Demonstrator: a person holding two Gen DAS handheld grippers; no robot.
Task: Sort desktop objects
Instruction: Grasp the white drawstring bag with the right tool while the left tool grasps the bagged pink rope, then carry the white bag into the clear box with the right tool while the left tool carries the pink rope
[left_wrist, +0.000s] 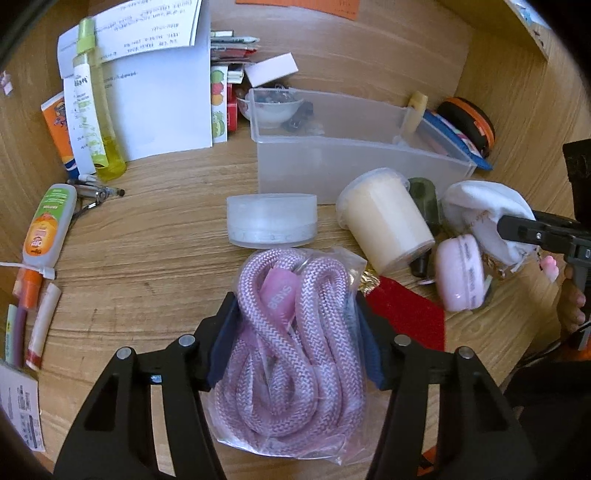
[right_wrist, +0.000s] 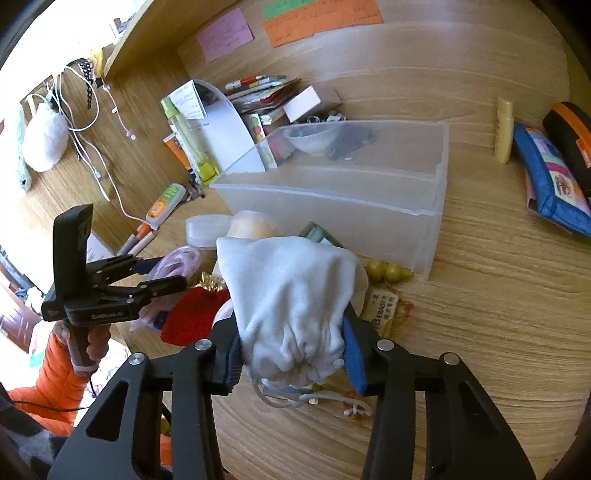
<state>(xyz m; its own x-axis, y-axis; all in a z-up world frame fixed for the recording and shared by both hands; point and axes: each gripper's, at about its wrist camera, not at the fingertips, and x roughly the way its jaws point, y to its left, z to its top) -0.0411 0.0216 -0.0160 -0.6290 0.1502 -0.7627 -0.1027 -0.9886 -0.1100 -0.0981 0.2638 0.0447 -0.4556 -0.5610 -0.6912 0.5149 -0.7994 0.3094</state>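
My left gripper (left_wrist: 295, 332) is shut on a clear bag of pink rope (left_wrist: 291, 354), held above the wooden desk. It shows from the side in the right wrist view (right_wrist: 162, 277), with the rope (right_wrist: 177, 266) between its fingers. My right gripper (right_wrist: 291, 350) is shut on a white drawstring pouch (right_wrist: 291, 299), just in front of the clear plastic bin (right_wrist: 369, 206). In the left wrist view the pouch (left_wrist: 484, 210) sits at the right, with the right gripper (left_wrist: 517, 229) on it. The bin (left_wrist: 332, 162) stands behind.
A cream tub (left_wrist: 388, 218), a clear round lid (left_wrist: 271, 219), a pink round case (left_wrist: 460, 273) and a red cloth (left_wrist: 410, 314) lie near the bin. Papers (left_wrist: 159, 92), a yellow spray bottle (left_wrist: 96, 110) and tubes lie at the left. A blue pouch (right_wrist: 550, 184) lies at the right.
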